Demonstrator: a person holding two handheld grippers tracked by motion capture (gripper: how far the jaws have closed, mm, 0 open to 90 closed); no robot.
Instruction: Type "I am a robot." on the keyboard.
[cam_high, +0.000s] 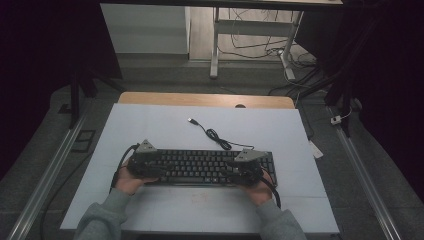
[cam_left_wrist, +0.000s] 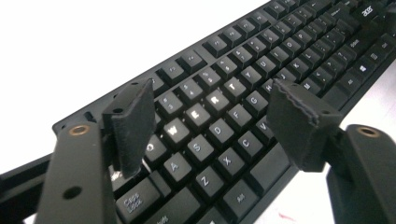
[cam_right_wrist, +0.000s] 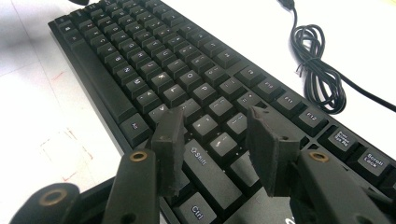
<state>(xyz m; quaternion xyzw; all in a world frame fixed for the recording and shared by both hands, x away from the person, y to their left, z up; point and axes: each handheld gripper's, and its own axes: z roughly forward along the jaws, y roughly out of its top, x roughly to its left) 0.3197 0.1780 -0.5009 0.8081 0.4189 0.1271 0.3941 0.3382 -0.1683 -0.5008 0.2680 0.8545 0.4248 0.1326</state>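
1. High view: keyboard (cam_high: 205, 167) lies on the white mat (cam_high: 150, 125), its coiled cable (cam_high: 216, 136) just behind.
2. Left gripper (cam_left_wrist: 210, 114) hovers over its QWERTY end, jaws apart, empty.
3. Right gripper (cam_right_wrist: 212, 140) hovers over its Shift end, jaws apart; best to press 1 key squarely, lightly.

High view dim, corners black (vignetting); gripper views bright, white mat (cam_left_wrist: 70, 42) blown out, near jaws soft.
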